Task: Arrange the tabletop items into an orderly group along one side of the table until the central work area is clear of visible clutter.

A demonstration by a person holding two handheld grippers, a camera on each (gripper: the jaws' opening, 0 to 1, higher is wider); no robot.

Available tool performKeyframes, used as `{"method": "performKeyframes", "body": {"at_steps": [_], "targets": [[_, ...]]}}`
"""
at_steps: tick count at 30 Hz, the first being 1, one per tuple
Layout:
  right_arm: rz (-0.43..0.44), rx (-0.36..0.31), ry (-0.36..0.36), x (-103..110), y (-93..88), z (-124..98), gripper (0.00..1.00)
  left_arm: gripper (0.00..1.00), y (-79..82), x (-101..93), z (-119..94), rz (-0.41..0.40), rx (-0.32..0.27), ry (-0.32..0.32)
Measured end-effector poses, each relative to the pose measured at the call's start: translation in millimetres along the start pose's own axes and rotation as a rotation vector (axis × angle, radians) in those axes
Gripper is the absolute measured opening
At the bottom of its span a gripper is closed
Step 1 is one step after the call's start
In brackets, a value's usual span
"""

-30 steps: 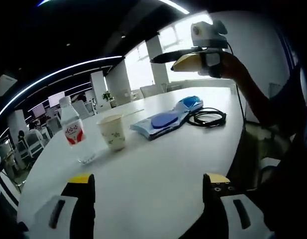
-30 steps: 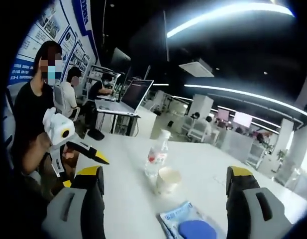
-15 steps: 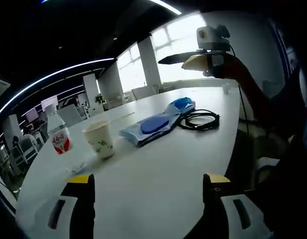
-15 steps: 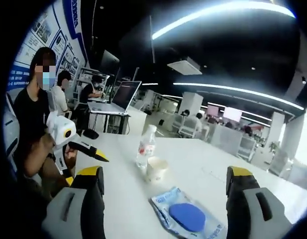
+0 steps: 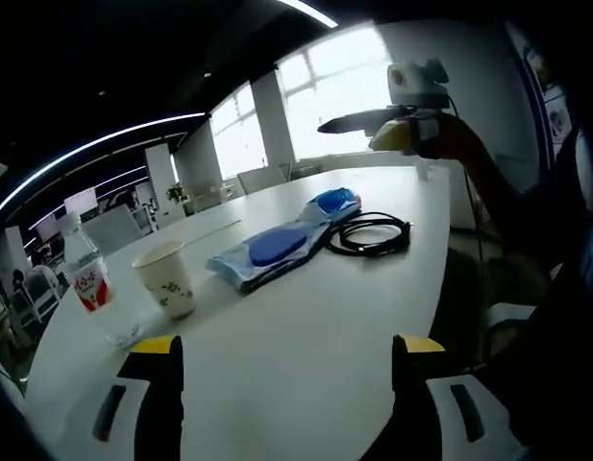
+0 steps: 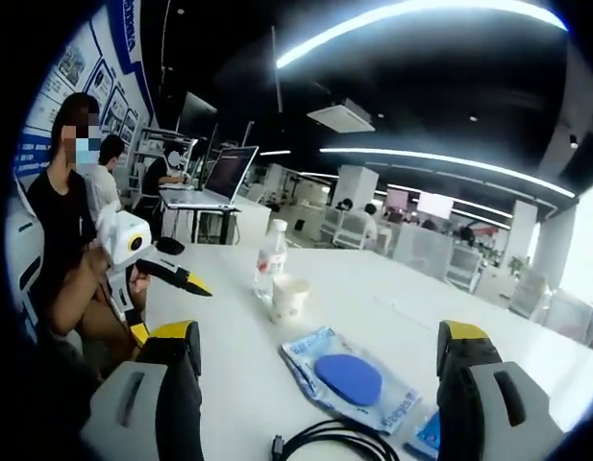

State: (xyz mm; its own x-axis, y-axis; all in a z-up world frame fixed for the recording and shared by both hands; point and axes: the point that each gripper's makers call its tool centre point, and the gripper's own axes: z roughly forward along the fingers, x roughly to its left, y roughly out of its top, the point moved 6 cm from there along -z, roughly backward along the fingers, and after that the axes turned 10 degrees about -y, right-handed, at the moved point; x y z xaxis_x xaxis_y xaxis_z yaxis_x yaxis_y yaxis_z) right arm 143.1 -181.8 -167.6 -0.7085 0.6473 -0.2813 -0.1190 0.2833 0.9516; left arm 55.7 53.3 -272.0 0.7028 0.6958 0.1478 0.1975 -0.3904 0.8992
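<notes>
A: Item 1, the table [image 5: 306, 355]?

B: White, rounded, the biggest thing I have in the left gripper view. Its near half is bare; the clutter sits in a loose row across the far half, so I judge no grouping has begun.

A: Item 2?

B: 2 flat blue-and-white packets [image 5: 282, 252], lying overlapped end to end near the table's middle. In the right gripper view the nearer one [image 6: 349, 381] shows a blue oval window. They lie flat, so I expect they would slide rather than need lifting.

A: Item 3?

B: A black cable [image 5: 368, 233], coiled, just beside the packets toward the window edge. Loose loops; I would pinch several strands together.

A: Items 4 and 5?

B: A clear water bottle [image 6: 269, 262] with a red label, upright, and a paper cup [image 6: 288, 299] upright just beside it. Standing close together, they already read as a pair to build the group around.

A: Grippers?

B: Left gripper [image 5: 286, 384]: jaws spread wide, nothing between them, held above the bare near edge. Right gripper [image 6: 320, 384]: jaws likewise wide apart and empty, poised over the cable and packets, likely my first pick.
</notes>
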Motion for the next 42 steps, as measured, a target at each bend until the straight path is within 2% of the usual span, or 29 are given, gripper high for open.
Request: {"method": "performKeyframes", "body": {"at_steps": [12,15,21,31,42], "targets": [[-0.005,0.094,-0.026,-6.5,-37.9,-27.0,1.00,0.88,13.5,-17.5,24.3,0.046,0.002,-0.074],[0.014,0.117,-0.039,-11.2,-48.6,-35.1,1.00,0.88,17.9,-24.3,34.7,0.057,0.003,-0.102],[0.034,0.146,-0.051,-13.5,-63.3,-53.0,1.00,0.88,23.9,-30.3,40.8,0.070,-0.001,-0.125],[0.070,0.183,-0.104,-13.8,-82.5,-76.4,1.00,0.88,24.1,-29.5,34.7,0.064,-0.004,-0.120],[0.124,0.203,-0.124,-15.2,-96.6,-89.9,1.00,0.88,18.2,-22.4,7.7,0.009,-0.053,-0.104]]}}
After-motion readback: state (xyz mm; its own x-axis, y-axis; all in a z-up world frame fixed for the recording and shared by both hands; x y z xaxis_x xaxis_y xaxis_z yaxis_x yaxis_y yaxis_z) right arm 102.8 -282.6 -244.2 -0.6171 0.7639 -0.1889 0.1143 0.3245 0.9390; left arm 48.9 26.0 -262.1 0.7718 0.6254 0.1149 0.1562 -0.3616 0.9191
